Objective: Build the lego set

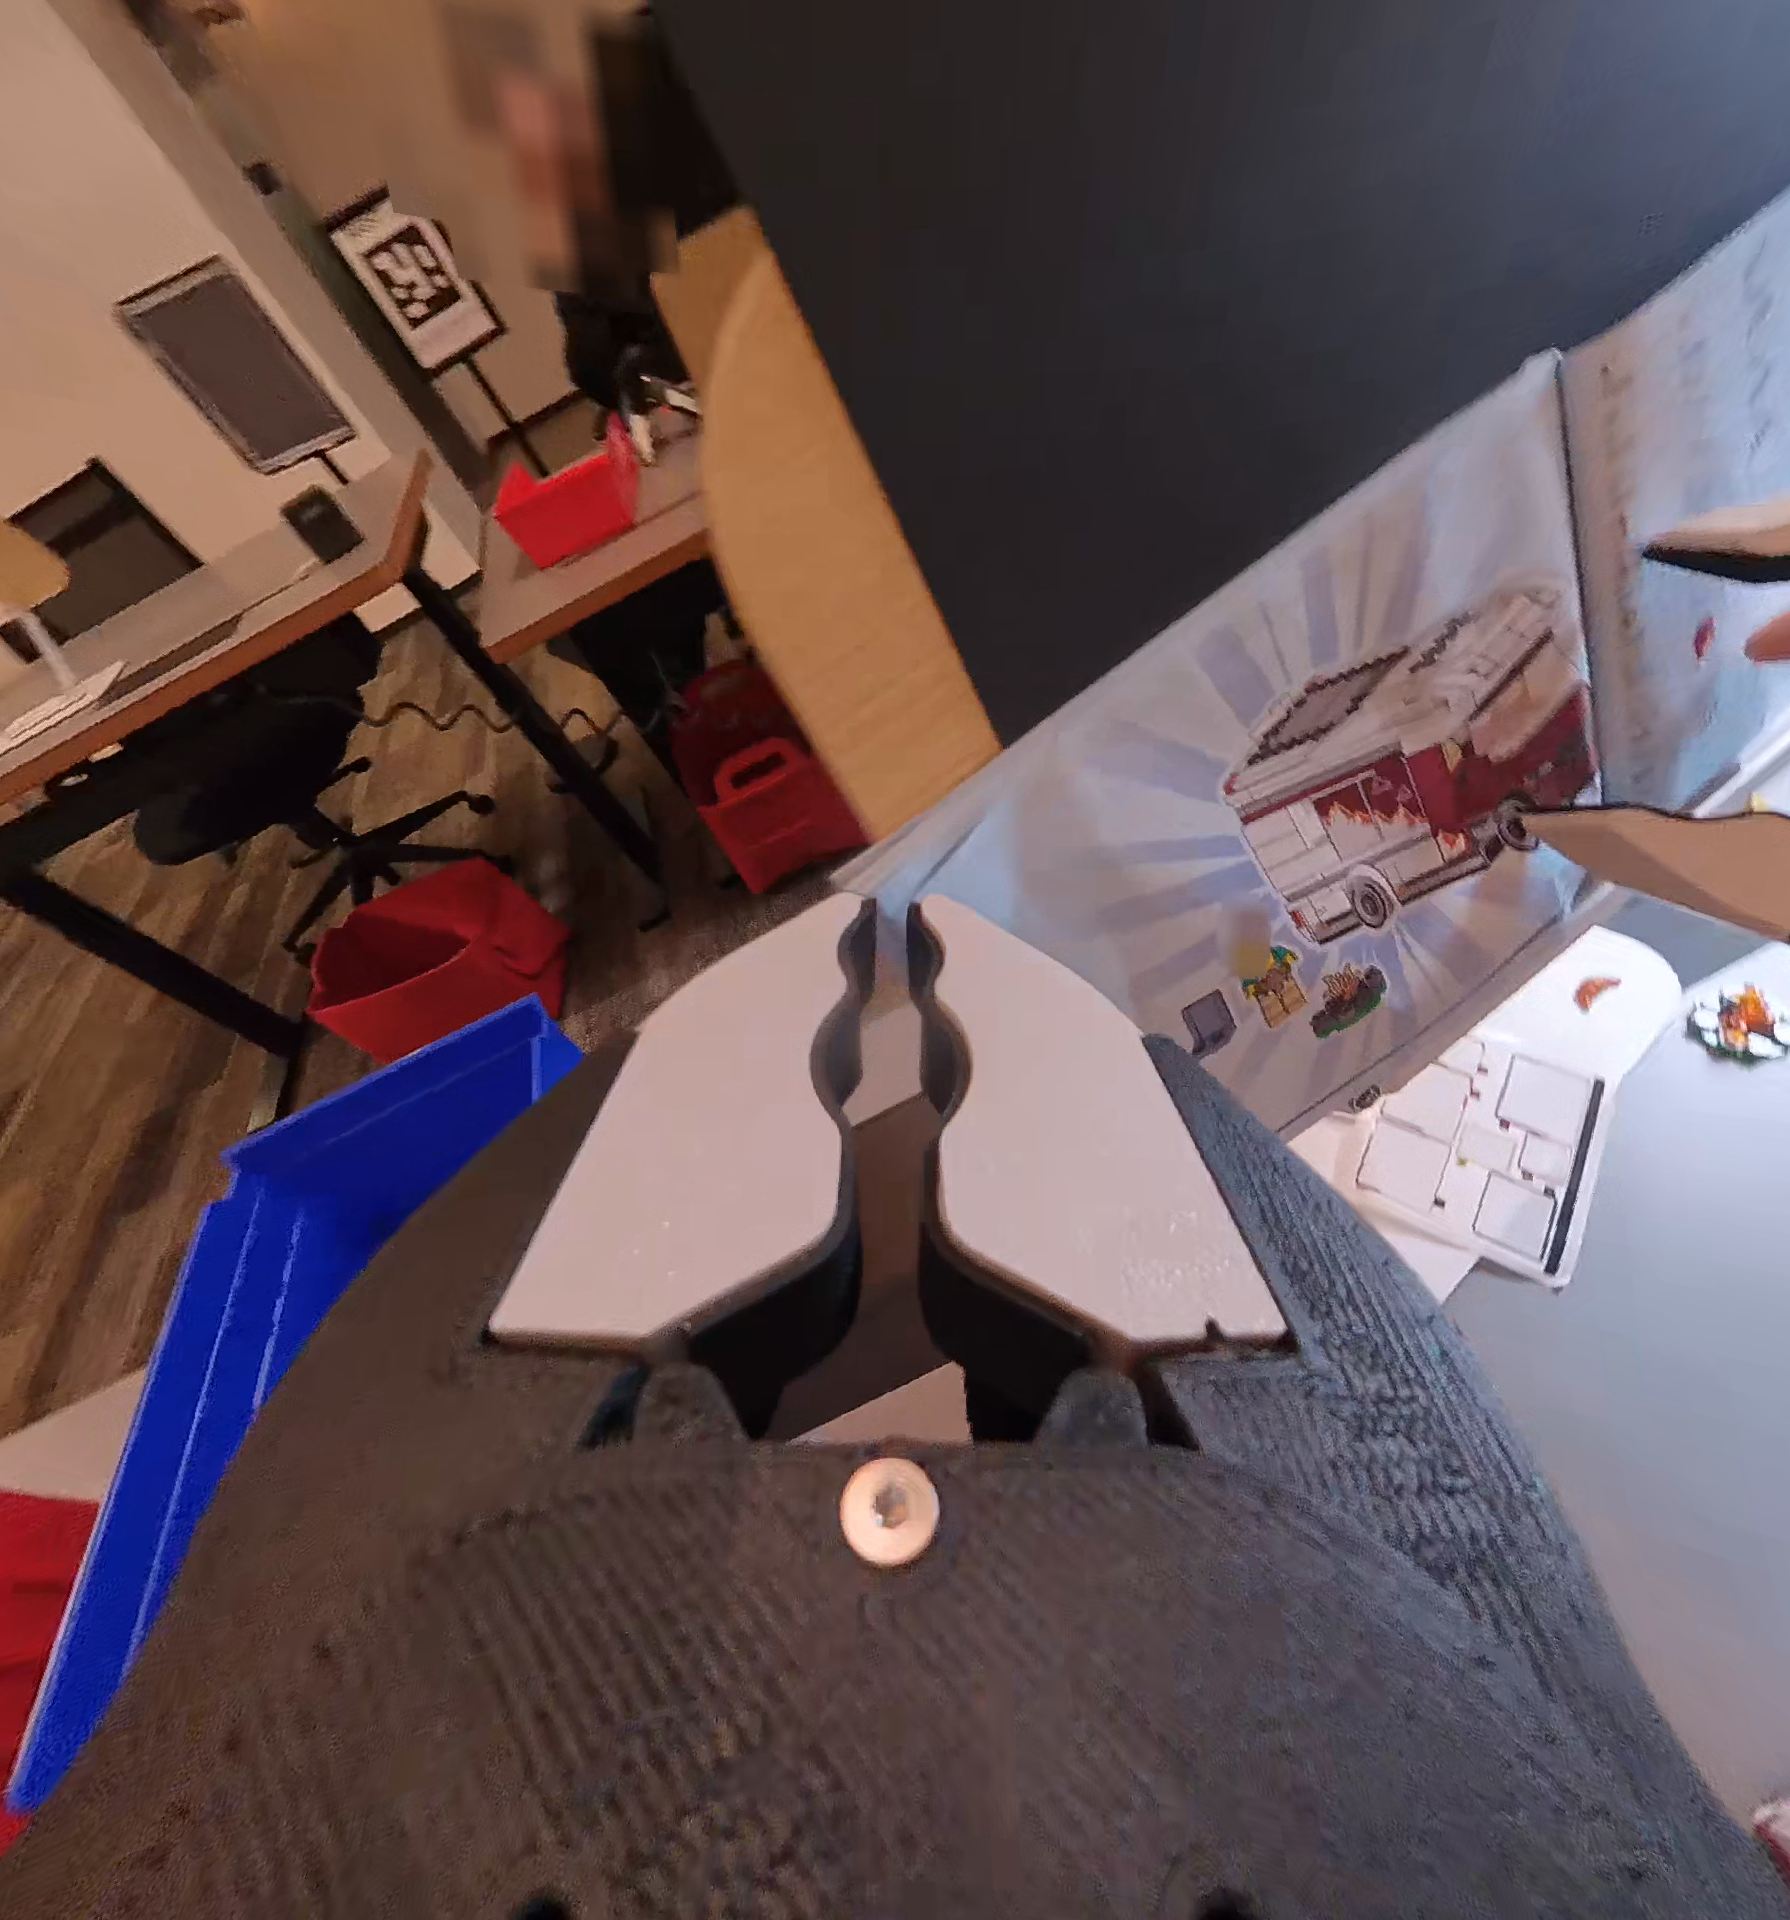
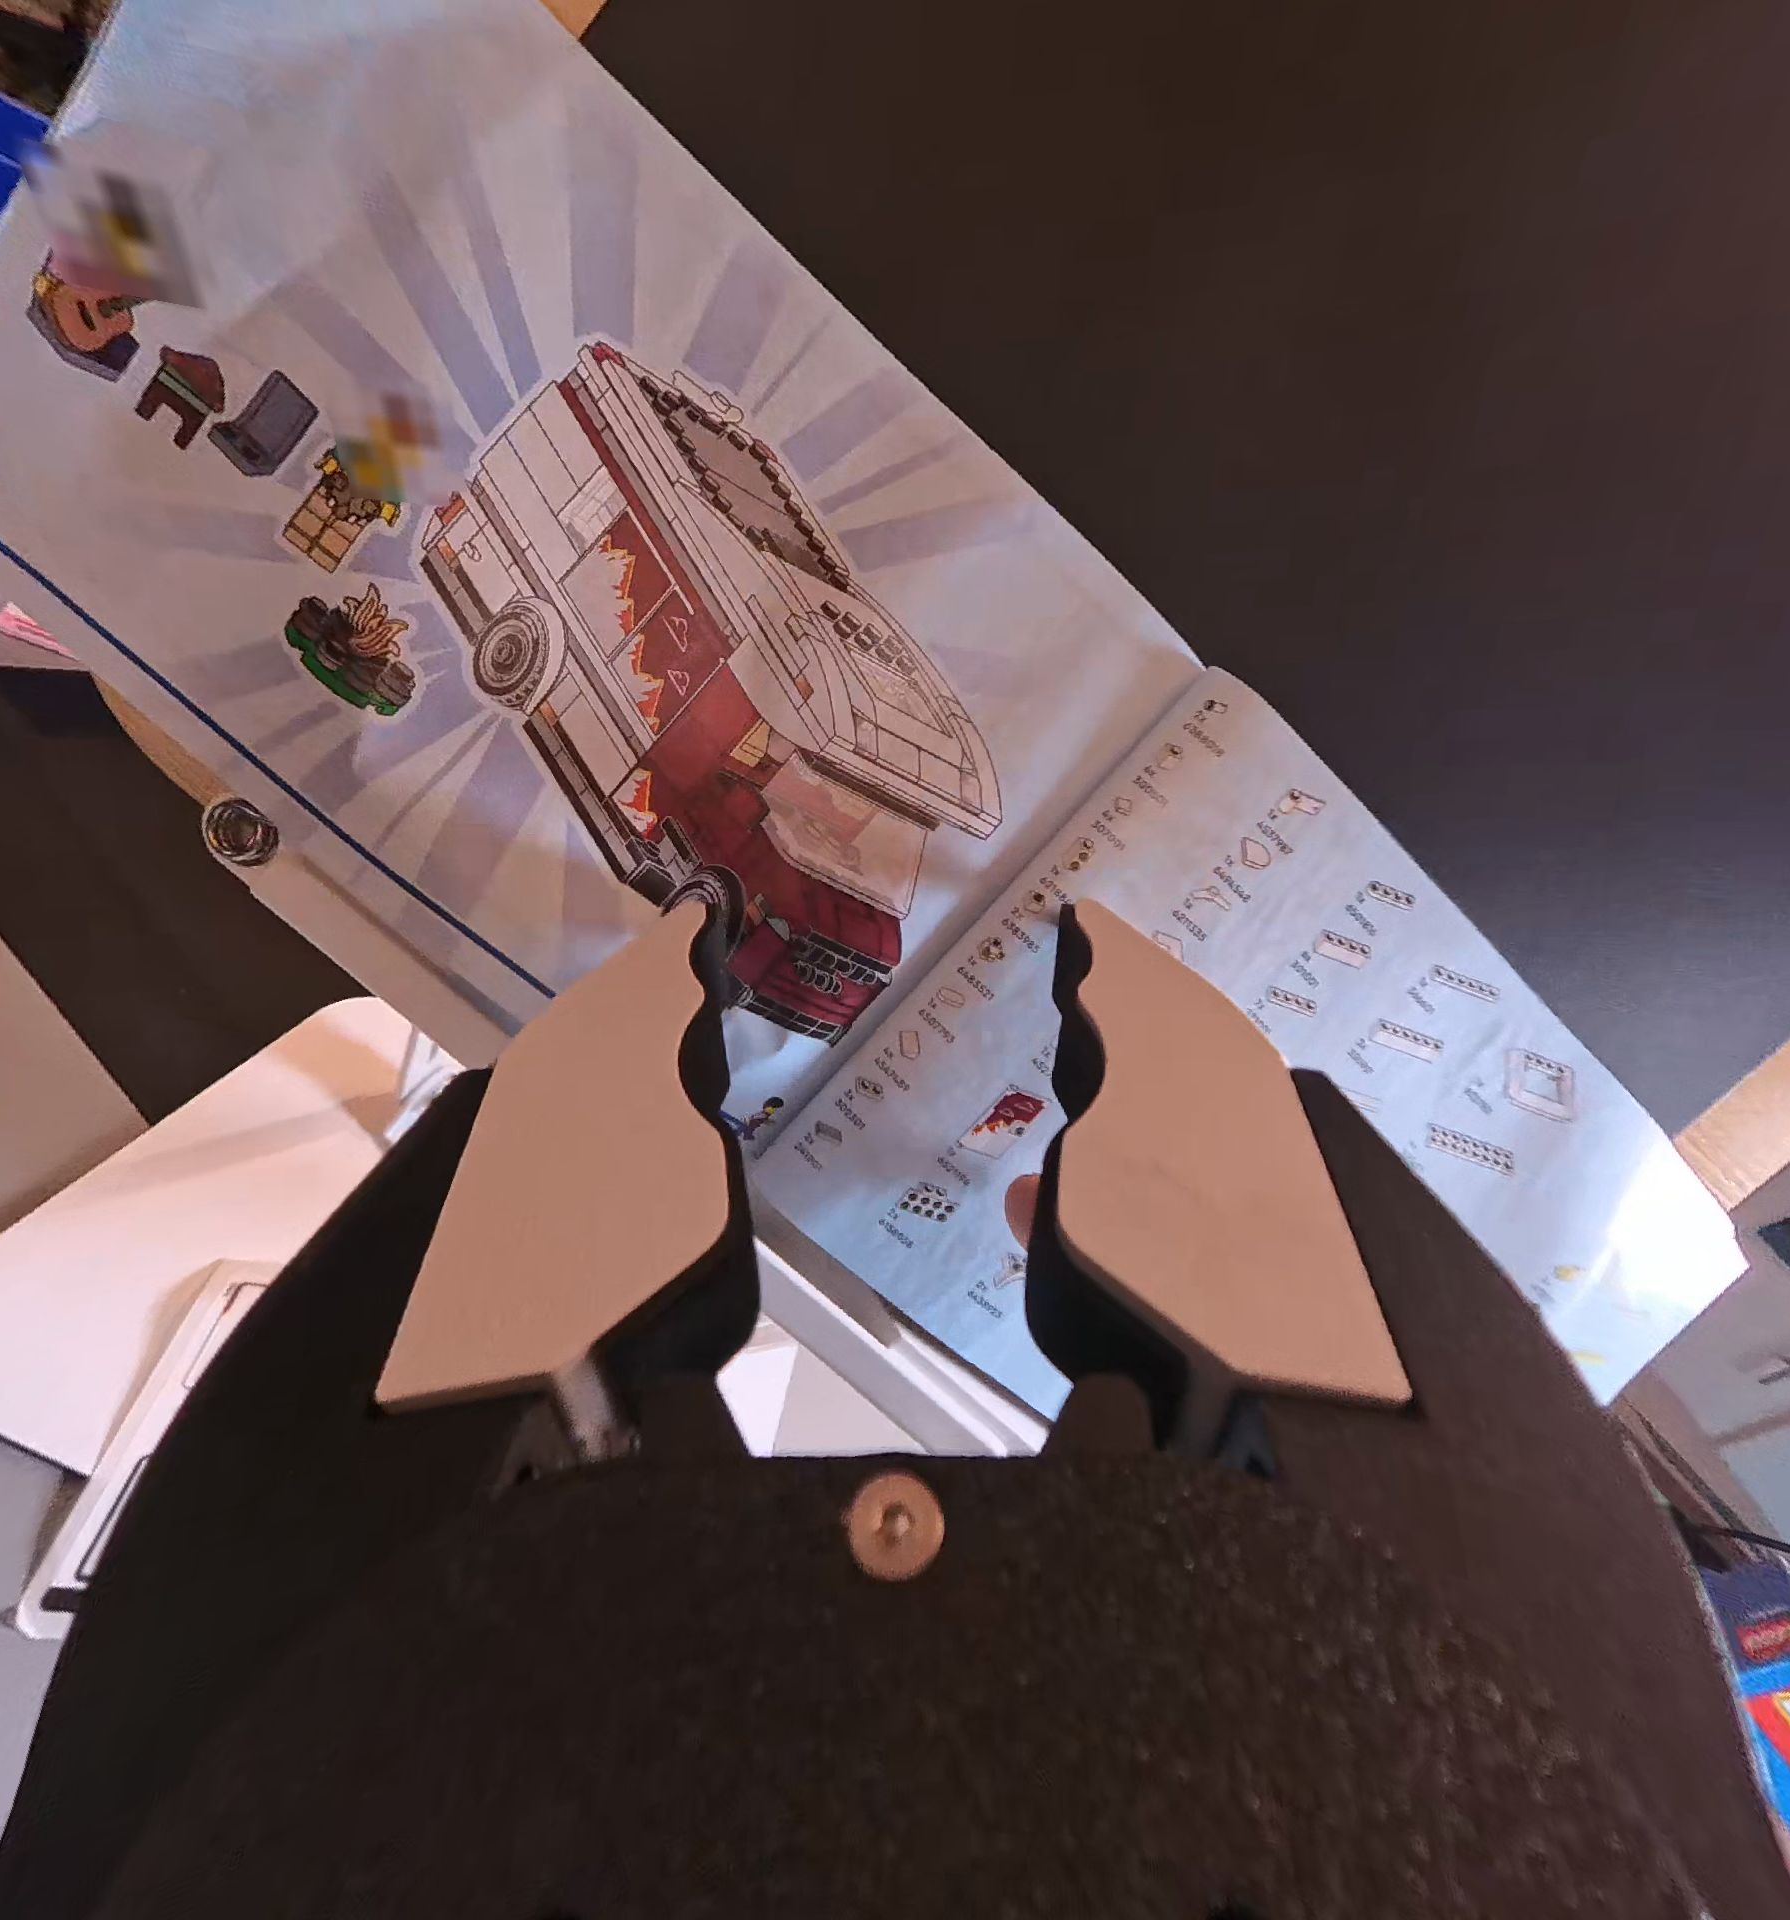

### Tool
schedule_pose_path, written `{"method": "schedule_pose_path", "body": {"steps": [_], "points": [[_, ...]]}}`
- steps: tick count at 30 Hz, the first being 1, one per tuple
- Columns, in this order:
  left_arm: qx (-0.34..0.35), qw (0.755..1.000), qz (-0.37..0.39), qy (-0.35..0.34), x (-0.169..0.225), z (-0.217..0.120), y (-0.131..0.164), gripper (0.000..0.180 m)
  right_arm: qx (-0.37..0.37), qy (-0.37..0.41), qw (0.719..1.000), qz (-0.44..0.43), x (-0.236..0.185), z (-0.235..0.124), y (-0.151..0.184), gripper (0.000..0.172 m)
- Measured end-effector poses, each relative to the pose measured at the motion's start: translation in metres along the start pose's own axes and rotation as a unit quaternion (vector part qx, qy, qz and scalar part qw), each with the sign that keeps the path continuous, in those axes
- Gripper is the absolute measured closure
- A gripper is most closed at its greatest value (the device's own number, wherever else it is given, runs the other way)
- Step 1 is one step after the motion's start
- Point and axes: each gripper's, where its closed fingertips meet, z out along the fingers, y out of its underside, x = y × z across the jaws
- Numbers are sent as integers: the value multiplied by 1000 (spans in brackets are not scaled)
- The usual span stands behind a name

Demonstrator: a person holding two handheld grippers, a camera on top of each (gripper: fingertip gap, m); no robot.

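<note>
Dark backdrop behind booklet (image 2: 662,582); left claw (image 1: 891,914) clenches its page corner, right claw (image 2: 880,920) released.

red bin (image 1: 569,504) on a desk (image 1: 195,644) | red bucket (image 1: 434,961) on the floor | blue bin (image 1: 247,1299) close by | black chair (image 1: 278,769) under the desk
</note>
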Motion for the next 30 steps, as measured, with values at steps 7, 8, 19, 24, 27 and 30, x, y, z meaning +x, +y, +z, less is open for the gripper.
{"method": "schedule_pose_path", "body": {"steps": [7,8,19,24,27,30], "points": [[89,996,-7,21,49,-30,-21,180,7,-5,1000,19,-1,1,-1,108],[87,995,6,52,71,-24,-19,180,7,-5,1000,21,-1,1,-1,108],[18,999,35,14,89,47,17,180,1,-20,995,102,62,-13,61,110],[12,998,53,-4,84,45,19,180,47,-7,987,151,110,-23,86,126],[5,998,57,-13,83,45,20,180,26,0,985,168,122,-25,99,118],[0,998,60,-29,84,44,20,180,6,-10,981,196,120,-33,105,114]]}}
